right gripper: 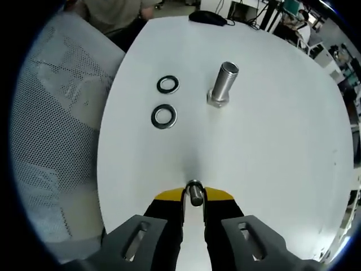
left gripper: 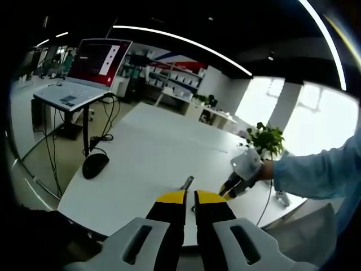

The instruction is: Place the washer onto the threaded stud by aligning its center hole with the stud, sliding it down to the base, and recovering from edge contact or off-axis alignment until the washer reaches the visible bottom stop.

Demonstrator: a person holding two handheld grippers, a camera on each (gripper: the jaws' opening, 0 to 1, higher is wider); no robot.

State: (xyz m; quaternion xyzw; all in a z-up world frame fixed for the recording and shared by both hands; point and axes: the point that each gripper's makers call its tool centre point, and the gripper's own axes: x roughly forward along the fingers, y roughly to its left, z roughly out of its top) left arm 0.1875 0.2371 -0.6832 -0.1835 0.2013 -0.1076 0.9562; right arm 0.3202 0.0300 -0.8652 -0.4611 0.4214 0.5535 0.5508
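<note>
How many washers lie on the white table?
2, both left of the upright bolt: one washer farther from the right tool, the other washer nearer. More may lie out of view.

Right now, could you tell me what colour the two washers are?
Dark grey metal with black centres, clearest in the right gripper view: washers.

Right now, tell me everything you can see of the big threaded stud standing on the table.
The threaded stud is a bare, silver-grey metal bolt standing head-down on the white table, its hex-looking head as the base and its thick shank rising upright, leaning slightly in the fisheye. The top end looks flat and open-rimmed. Nothing sits on it. Two dark washers lie flat beside it, apart from it. The thread detail is too small to make out.
</note>
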